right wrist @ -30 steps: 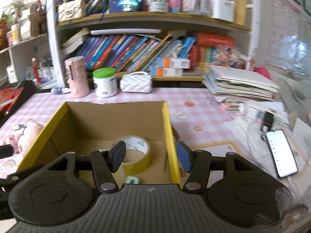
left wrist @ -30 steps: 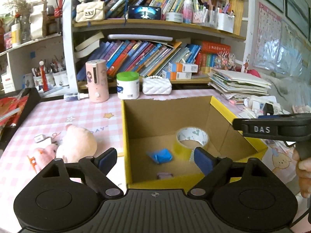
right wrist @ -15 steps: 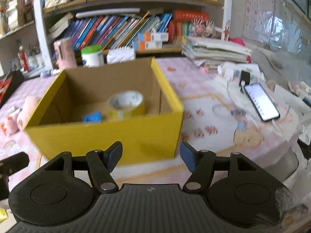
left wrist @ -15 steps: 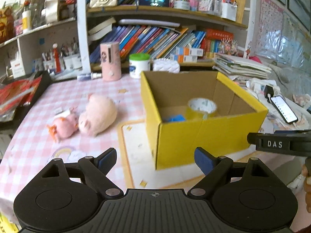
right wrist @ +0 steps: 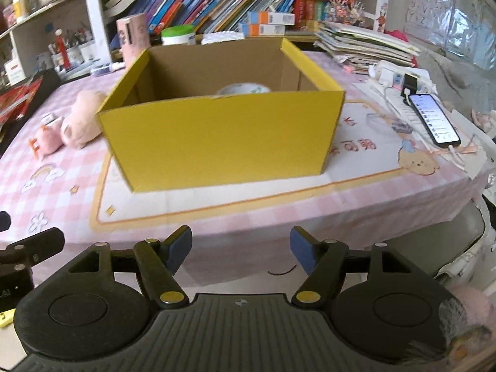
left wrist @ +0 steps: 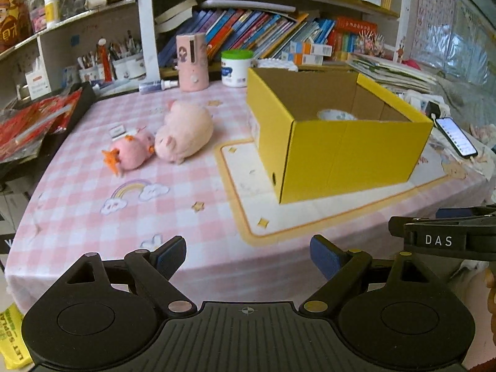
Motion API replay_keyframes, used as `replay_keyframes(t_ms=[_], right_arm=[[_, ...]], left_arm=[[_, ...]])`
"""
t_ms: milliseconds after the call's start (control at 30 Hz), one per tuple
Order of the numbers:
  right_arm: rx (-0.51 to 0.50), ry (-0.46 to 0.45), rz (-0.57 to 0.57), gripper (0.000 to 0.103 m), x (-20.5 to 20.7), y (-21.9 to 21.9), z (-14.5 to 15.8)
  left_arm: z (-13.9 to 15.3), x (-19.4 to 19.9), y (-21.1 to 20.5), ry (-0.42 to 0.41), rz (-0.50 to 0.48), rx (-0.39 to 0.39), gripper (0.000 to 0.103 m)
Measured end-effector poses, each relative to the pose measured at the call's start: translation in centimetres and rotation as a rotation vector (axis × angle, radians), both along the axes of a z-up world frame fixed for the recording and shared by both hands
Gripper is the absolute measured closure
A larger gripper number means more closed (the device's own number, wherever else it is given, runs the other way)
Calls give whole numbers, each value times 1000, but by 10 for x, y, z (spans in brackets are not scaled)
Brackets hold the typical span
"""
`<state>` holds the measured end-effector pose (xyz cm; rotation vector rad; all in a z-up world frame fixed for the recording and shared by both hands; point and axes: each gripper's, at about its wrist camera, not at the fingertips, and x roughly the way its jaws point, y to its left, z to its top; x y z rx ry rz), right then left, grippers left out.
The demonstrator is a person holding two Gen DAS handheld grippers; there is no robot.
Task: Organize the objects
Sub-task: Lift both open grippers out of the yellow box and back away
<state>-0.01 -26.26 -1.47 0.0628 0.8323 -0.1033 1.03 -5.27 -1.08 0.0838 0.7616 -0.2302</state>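
A yellow cardboard box (left wrist: 350, 152) stands open on the pink checked table (left wrist: 93, 192); it also shows in the right wrist view (right wrist: 223, 142). A tape roll (left wrist: 336, 114) peeks over its rim, also in the right wrist view (right wrist: 245, 88). A pink pig plush (left wrist: 183, 131) and a smaller pink plush (left wrist: 130, 153) lie left of the box. My left gripper (left wrist: 248, 255) is open and empty at the table's near edge. My right gripper (right wrist: 240, 248) is open and empty, in front of the box.
A phone (right wrist: 434, 119) lies right of the box beside stacked papers (right wrist: 365, 43). A pink canister (left wrist: 192, 62) and a green-lidded jar (left wrist: 235, 68) stand at the back. Bookshelves (left wrist: 263, 31) line the wall behind. A black tray (left wrist: 37, 117) sits at the left.
Both grippers have pulled back from over the box to the table's near edge. The box inside is now mostly hidden behind its front wall. Both stay open.
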Motion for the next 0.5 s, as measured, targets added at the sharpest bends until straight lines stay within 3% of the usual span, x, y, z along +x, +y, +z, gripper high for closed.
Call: replay_keyframes(t_ms=[500], right_arm=[[26,29,110,31,-19,54,-3]], left_arm=[[-1,-27,41,30,39,28,14]])
